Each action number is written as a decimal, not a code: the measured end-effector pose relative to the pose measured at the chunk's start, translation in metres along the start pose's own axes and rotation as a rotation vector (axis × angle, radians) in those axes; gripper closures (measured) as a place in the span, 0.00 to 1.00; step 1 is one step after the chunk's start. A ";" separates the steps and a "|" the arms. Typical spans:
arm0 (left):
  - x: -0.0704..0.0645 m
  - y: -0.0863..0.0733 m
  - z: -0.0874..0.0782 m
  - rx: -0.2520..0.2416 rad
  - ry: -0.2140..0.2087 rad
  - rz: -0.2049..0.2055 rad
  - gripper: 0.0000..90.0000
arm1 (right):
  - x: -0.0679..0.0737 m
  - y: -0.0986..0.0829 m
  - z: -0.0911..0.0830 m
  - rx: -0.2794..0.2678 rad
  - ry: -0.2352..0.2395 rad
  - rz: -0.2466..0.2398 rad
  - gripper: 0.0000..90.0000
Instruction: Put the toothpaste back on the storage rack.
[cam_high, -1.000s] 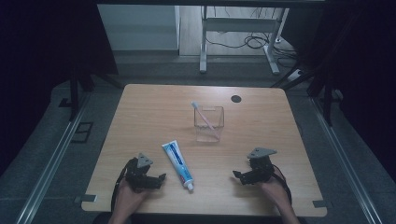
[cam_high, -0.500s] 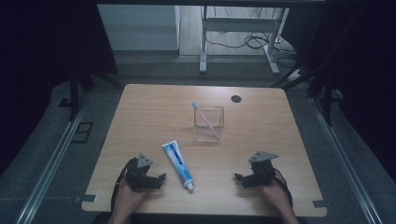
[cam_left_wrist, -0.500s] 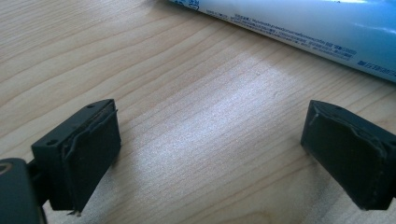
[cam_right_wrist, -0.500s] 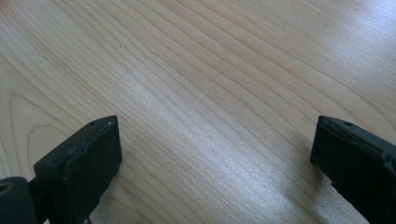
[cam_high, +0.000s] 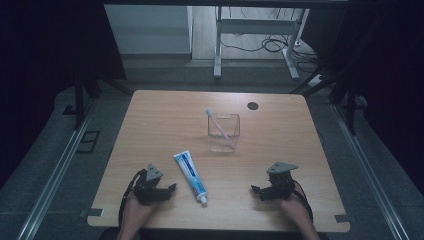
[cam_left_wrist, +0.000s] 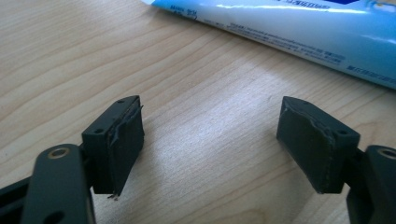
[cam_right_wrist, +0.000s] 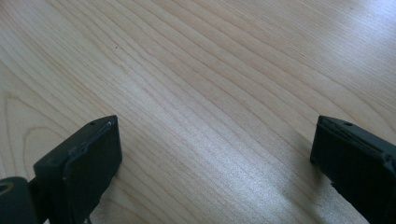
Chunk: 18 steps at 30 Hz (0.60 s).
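A blue-and-white toothpaste tube (cam_high: 190, 176) lies flat on the wooden table (cam_high: 165, 120), its cap toward the front edge. Behind it stands a clear cup (cam_high: 223, 132) with a toothbrush (cam_high: 216, 122) leaning inside. My left gripper (cam_high: 170, 189) rests near the front edge, just left of the tube, jaws open and empty. In the left gripper view the tube (cam_left_wrist: 299, 32) crosses the top, beyond the open gripper (cam_left_wrist: 210, 144). My right gripper (cam_high: 256, 190) sits at the front right, open over bare wood (cam_right_wrist: 210, 154).
A small dark round disc (cam_high: 253, 105) lies near the table's far right edge. Beyond the table stands a metal frame (cam_high: 255, 30) with cables on the floor. Rails run along both sides.
The right gripper has shifted slightly toward the front edge. The left gripper, tube and cup have not moved.
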<state>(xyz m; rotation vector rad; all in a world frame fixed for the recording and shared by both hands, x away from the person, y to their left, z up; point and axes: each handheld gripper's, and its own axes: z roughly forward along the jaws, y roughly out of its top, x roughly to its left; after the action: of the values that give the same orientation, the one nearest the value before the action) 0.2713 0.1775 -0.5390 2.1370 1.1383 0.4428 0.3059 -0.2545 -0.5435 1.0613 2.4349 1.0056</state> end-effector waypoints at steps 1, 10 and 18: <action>0.000 0.001 -0.001 -0.007 -0.004 0.003 0.30 | 0.000 0.000 0.000 0.000 0.000 0.000 0.02; 0.004 0.010 -0.014 -0.064 -0.112 -0.066 0.53 | 0.000 0.000 0.000 0.001 -0.002 0.002 0.02; -0.005 0.024 -0.018 -0.057 -0.152 -0.026 0.78 | 0.000 0.000 0.000 0.001 -0.003 0.002 0.02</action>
<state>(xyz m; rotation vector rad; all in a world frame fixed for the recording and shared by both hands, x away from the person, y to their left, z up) 0.2726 0.1706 -0.5096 2.0666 1.0547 0.2923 0.3059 -0.2548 -0.5433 1.0647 2.4332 1.0027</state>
